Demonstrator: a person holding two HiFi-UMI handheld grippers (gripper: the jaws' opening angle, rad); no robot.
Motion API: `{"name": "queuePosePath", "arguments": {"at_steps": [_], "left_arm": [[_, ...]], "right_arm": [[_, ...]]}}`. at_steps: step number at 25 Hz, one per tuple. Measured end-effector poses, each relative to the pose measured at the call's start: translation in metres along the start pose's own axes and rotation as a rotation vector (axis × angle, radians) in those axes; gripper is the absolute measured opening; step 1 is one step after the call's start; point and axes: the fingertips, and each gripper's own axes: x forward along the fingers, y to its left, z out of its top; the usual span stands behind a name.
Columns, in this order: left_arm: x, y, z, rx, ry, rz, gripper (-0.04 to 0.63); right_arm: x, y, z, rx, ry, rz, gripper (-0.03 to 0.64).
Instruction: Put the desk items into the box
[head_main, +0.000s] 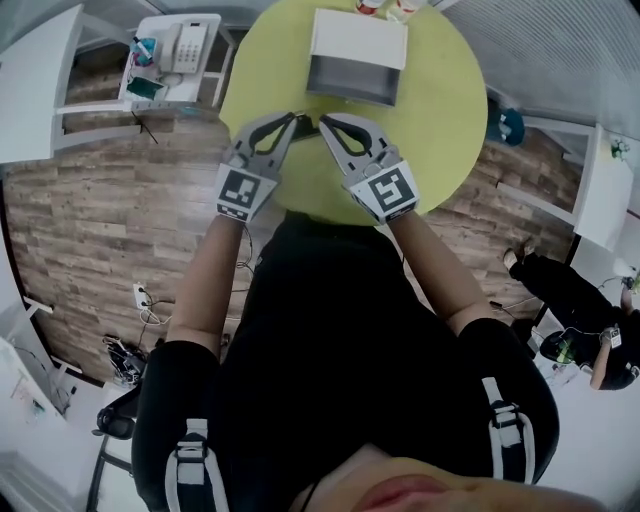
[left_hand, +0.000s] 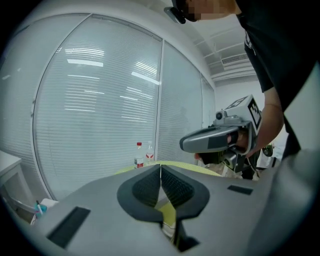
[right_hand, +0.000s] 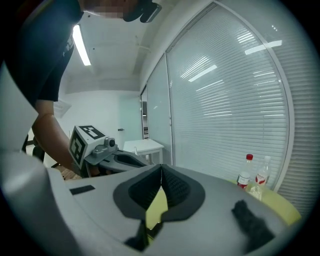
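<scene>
The open white-and-grey rectangular box (head_main: 356, 62) sits dead ahead across the round yellow-green table (head_main: 450, 120), long side crosswise, equally near the left gripper (head_main: 294, 120) and right gripper (head_main: 324, 122), both clamped together on nothing

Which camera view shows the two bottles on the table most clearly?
The right gripper view: both bottles stand whole there, red labels plain. The left gripper view shows them too, but smaller. The head view cuts them off at the picture's top edge, on the far side of the table.
</scene>
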Motion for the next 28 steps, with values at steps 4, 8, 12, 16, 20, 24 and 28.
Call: {"name": "queuePosePath", "arguments": {"at_steps": [4,8,12,16,20,24,28], "left_arm": [[0.012,0.002,-0.031,-0.014,0.050,0.001,0.014],[0.021,0.004,-0.058,-0.029,0.074,0.006,0.014],[0.028,0.007,-0.082,-0.059,0.075,0.009,0.015],[0.036,0.011,-0.104,-0.091,0.077,0.012,0.015],[0.044,0.017,-0.133,-0.116,0.111,0.002,0.015],[0.049,0.019,-0.162,-0.145,0.151,-0.007,0.021],[0.057,0.015,-0.183,-0.170,0.184,-0.033,0.070]], "right_arm": [[0.008,-0.006,-0.024,0.034,0.027,-0.004,0.017],[0.015,-0.011,-0.046,0.076,0.041,-0.018,0.017],[0.023,-0.010,-0.065,0.091,0.062,-0.018,0.017],[0.025,-0.010,-0.083,0.110,0.070,-0.016,0.017],[0.027,-0.009,-0.098,0.129,0.083,-0.020,0.017],[0.026,-0.007,-0.112,0.151,0.089,-0.027,0.017],[0.024,-0.001,-0.122,0.164,0.093,-0.026,0.017]]}}
